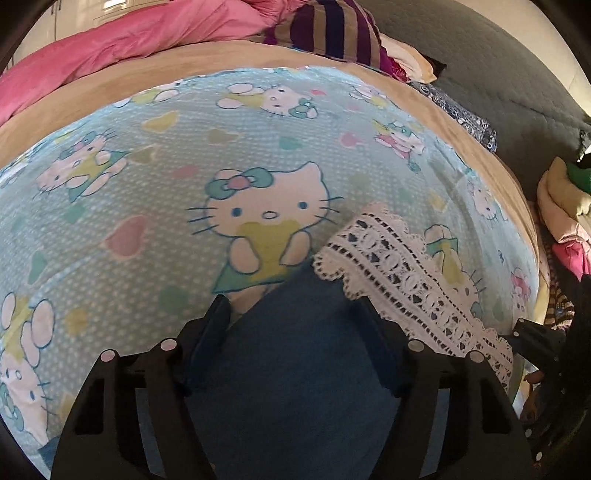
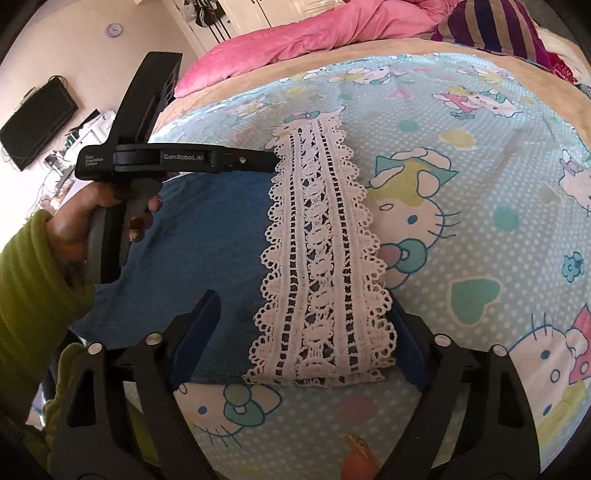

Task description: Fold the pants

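Observation:
The blue pants (image 2: 214, 236) lie on the Hello Kitty sheet (image 2: 480, 221), with a white lace hem (image 2: 325, 266) along their right side. In the left wrist view the pants (image 1: 295, 369) fill the bottom and the lace hem (image 1: 402, 280) runs off to the right. My left gripper (image 1: 295, 314) is open, its fingers straddling the blue cloth near the far corner; it also shows in the right wrist view (image 2: 273, 162) at the lace's far end. My right gripper (image 2: 306, 314) is open over the near end of the lace hem.
A pink duvet (image 1: 122, 44) and a striped purple pillow (image 1: 332, 29) lie at the bed's far side. A grey quilted headboard or sofa (image 1: 498, 74) and piled clothes (image 1: 565, 214) are to the right. A black TV (image 2: 37, 114) hangs on the wall.

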Available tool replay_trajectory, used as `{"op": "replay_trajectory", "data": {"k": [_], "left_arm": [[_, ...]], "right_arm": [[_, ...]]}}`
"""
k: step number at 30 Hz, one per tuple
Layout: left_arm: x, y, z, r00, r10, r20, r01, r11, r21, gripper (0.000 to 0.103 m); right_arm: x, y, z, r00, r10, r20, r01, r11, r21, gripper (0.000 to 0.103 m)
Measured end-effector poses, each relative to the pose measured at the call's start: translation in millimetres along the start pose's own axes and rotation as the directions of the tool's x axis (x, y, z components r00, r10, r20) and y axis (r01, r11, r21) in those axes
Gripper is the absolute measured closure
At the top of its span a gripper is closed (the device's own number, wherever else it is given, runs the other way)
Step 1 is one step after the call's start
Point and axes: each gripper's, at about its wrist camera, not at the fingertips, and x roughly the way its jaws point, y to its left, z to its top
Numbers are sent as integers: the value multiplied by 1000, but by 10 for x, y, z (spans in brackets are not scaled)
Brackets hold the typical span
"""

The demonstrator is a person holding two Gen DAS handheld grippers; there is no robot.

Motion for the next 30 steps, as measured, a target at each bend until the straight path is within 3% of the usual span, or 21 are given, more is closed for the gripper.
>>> {"op": "replay_trajectory", "data": {"k": [3, 5, 6, 7, 9, 12, 17, 23, 30], "left_arm": [[70, -97, -27, 999, 42, -19, -41, 998, 39, 44], [55, -142, -21, 999, 37, -23, -36, 998, 44, 59], [47, -171, -13, 1000, 18, -24, -17, 999, 42, 73], [44, -194, -18, 1000, 13, -24, -12, 999, 47, 80], [46, -250, -38, 999, 41, -21, -40, 997, 67, 81], [8, -214, -60, 1000, 29, -3, -29, 999, 35, 86], [-184, -106, -147, 998, -36, 60, 37, 999, -18, 91], [-671, 88, -283, 978, -90, 189, 108, 990, -90, 91], [-1168, 377, -608, 958, -55, 281, 106, 980, -170, 91]], "right_arm": [[23, 0, 5, 1000, 15, 6, -15, 1000, -5, 31], [36, -3, 1, 1000, 9, 16, -9, 1000, -18, 44], [40, -13, 0, 1000, 11, 19, -11, 1000, -21, 48], [42, -13, 5, 1000, 19, 23, -18, 1000, -23, 54], [60, 16, 10, 998, 55, 23, -54, 998, -35, 67], [71, 83, 35, 995, 88, 43, -86, 995, -47, 77], [-42, 286, 111, 991, 109, 83, -99, 988, -118, 78], [-211, 699, 253, 983, 142, 115, -111, 964, -241, 78], [-131, 1339, 299, 979, 192, 72, -149, 909, -389, 78]]}}
